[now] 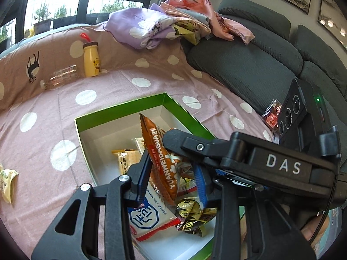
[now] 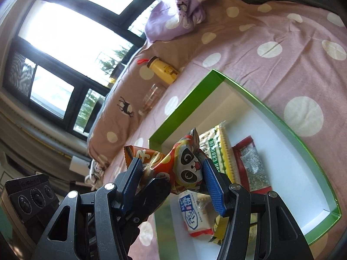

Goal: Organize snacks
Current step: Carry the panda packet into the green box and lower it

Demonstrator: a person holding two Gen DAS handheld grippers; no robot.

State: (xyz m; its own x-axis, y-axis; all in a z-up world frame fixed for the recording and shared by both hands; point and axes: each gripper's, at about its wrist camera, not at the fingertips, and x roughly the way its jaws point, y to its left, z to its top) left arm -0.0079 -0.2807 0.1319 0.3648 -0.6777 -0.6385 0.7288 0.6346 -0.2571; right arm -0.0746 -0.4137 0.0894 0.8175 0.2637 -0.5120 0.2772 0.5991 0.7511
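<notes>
Snacks lie in a green-walled box (image 1: pixel 121 105) with a white inside, sitting on a pink spread with white dots (image 1: pixel 108 86) over a sofa. Grey sofa cushions (image 1: pixel 249 65) to one side, a pile of crumpled cloth (image 1: pixel 151 28) behind. Near end of the box is cut off by my own rigs in both views.

My left tongs (image 1: pixel 171 173) are clamped on an orange packet (image 1: pixel 158 151) lettered YUANWEIDAGUAZI, held over the box; its lower end is hidden behind the fingers. My right tongs (image 2: pixel 173 177) grip a red-orange panda packet (image 2: pixel 186 169), also above the box; the other rig crosses in front, so its far edge is hard to read.

Inside the box: a white-blue-red wafer pack (image 1: pixel 149 214), a crumpled gold-brown wrapper (image 1: pixel 195 216), a green-yellow pack (image 2: pixel 216 149), a red pack (image 2: pixel 251 164), small beige bars (image 1: pixel 128 160) partly covered.

Outside it: a yellow bear bottle (image 1: pixel 91 58) upright, a clear bottle (image 1: pixel 60 79) lying down, a pale packet (image 1: pixel 7 182) cut by the frame edge, a small red packet (image 1: pixel 272 117) half hidden behind the right rig.
</notes>
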